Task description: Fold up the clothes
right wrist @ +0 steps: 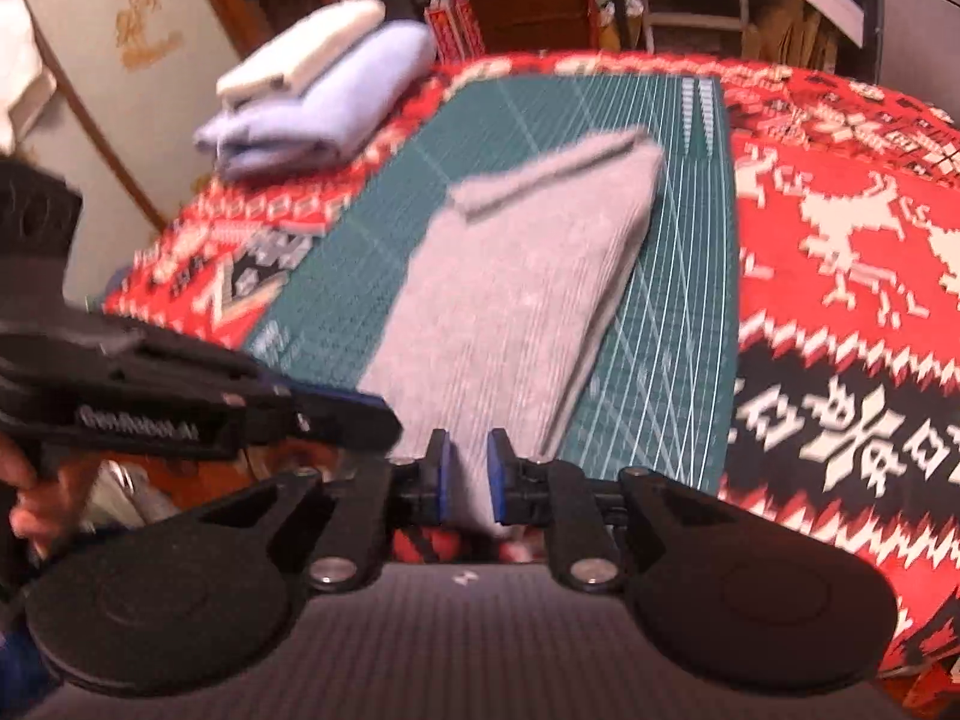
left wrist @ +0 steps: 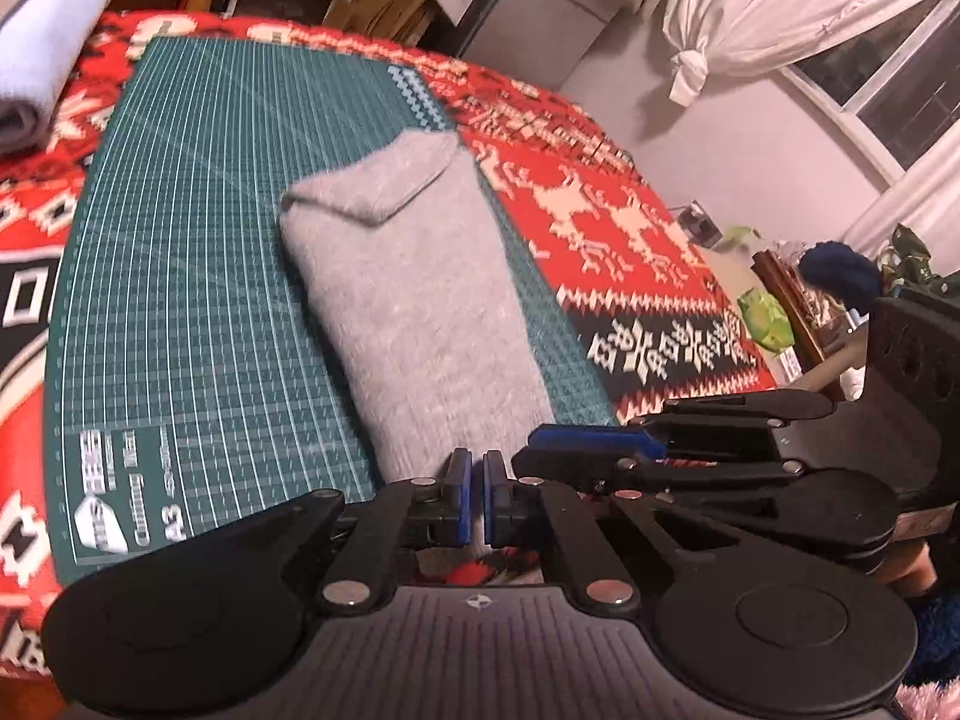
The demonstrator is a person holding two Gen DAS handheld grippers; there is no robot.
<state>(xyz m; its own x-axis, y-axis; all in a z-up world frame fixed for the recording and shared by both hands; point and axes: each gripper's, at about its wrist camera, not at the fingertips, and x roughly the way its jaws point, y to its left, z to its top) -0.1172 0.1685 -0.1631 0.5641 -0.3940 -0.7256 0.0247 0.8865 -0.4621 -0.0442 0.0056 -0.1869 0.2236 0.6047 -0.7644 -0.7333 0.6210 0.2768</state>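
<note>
A red patterned blanket (left wrist: 600, 228) fills both views, a green cutting mat (left wrist: 198, 276) at centre. On it lies a grey garment (left wrist: 414, 312), folded narrow; judged one fold remains. Finished folded clothes (right wrist: 312, 96) sit upper left. Left gripper (left wrist: 474, 498) nearly closed, right gripper (right wrist: 468, 480) slightly parted, both at the near hem; grip uncertain.

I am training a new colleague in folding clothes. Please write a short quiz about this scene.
1. True or false: the grey garment lies on the green cutting mat.
2. Which colour is the top piece of the folded stack? A white, B red, C black.
3. Fill in: the mat lies on a patterned blanket that is mostly ___.
Key: 1 true; 2 A; 3 red.
</note>
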